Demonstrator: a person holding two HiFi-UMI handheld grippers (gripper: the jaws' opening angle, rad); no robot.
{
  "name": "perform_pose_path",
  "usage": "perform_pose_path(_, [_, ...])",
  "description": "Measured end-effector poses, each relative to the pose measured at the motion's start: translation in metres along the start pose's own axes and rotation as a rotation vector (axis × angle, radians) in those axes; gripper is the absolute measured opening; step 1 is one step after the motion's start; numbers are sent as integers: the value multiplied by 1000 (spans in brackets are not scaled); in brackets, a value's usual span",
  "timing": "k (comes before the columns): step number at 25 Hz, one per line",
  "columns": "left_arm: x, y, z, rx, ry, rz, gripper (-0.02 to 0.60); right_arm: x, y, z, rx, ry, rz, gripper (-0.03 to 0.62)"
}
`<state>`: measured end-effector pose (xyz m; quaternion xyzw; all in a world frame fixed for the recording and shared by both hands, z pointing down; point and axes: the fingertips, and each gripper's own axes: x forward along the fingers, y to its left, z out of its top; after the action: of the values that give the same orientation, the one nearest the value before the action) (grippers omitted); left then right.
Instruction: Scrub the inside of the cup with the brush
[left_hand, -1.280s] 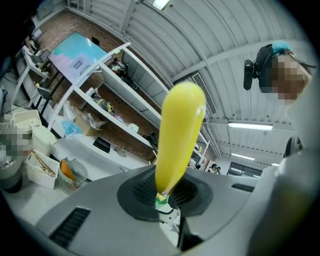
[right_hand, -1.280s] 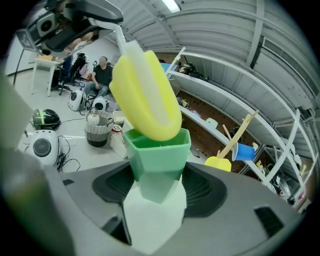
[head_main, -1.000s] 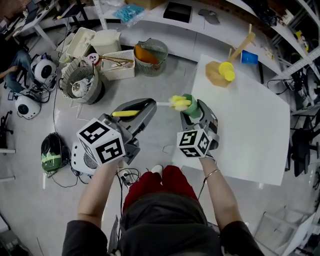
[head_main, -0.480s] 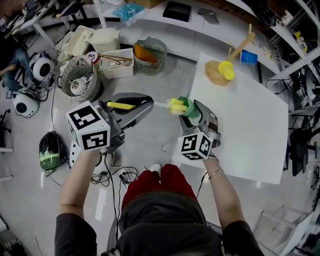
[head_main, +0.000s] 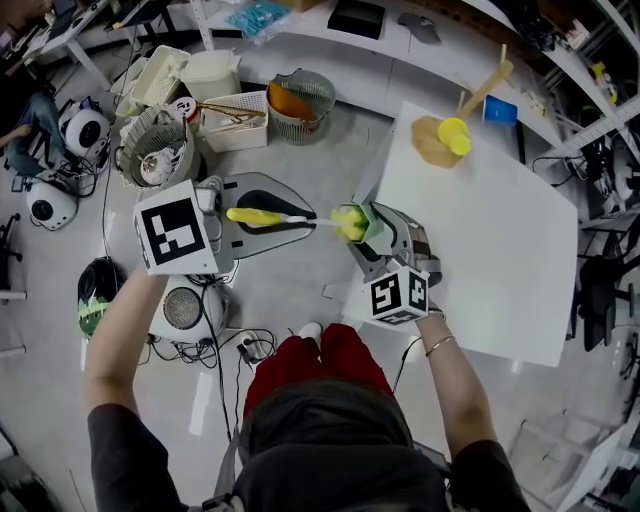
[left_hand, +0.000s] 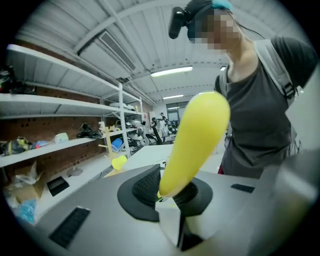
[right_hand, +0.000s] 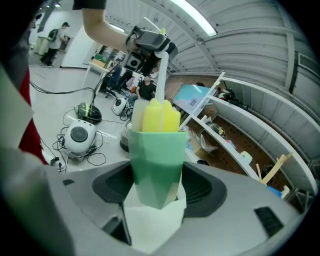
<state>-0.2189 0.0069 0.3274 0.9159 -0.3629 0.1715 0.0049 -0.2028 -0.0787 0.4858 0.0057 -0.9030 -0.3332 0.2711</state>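
Note:
My right gripper (head_main: 378, 238) is shut on a pale green faceted cup (right_hand: 156, 162), held over the floor beside the white table (head_main: 490, 250). My left gripper (head_main: 268, 214) is shut on the yellow handle (left_hand: 192, 145) of a brush (head_main: 262, 217). The brush's white stem runs right to a yellow sponge head (head_main: 347, 222), which sits in the mouth of the cup (head_main: 362, 226). In the right gripper view the yellow sponge head (right_hand: 161, 116) sticks up out of the cup's rim, with the left gripper (right_hand: 150, 42) above it.
On the far end of the table stand a wooden rack with a yellow cup (head_main: 452, 136) and a blue thing (head_main: 499, 110). Baskets and bins (head_main: 300, 108) crowd the floor at upper left, with cables and round devices (head_main: 183, 310) below my left arm.
The left gripper swung left and up, turning the brush level. The sponge head slid from beside the cup's rim into its mouth. The right gripper tilted the cup leftward toward the brush.

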Motion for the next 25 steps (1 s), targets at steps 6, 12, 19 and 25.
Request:
perform_pose_path(6, [18, -15, 3, 179, 91, -76, 38, -6, 6, 12, -18, -27, 43, 308])
perform_pose_path(12, [32, 6, 1, 23, -9, 67, 38, -6, -12, 2, 10, 31, -51, 307])
perform_pose_path(19, [42, 41, -20, -467, -145, 319, 38, -9, -28, -24, 3, 157, -169, 307])
perform_pose_path(25, [44, 61, -39, -967, -306, 478, 38, -12, -40, -40, -76, 258, -263, 307])
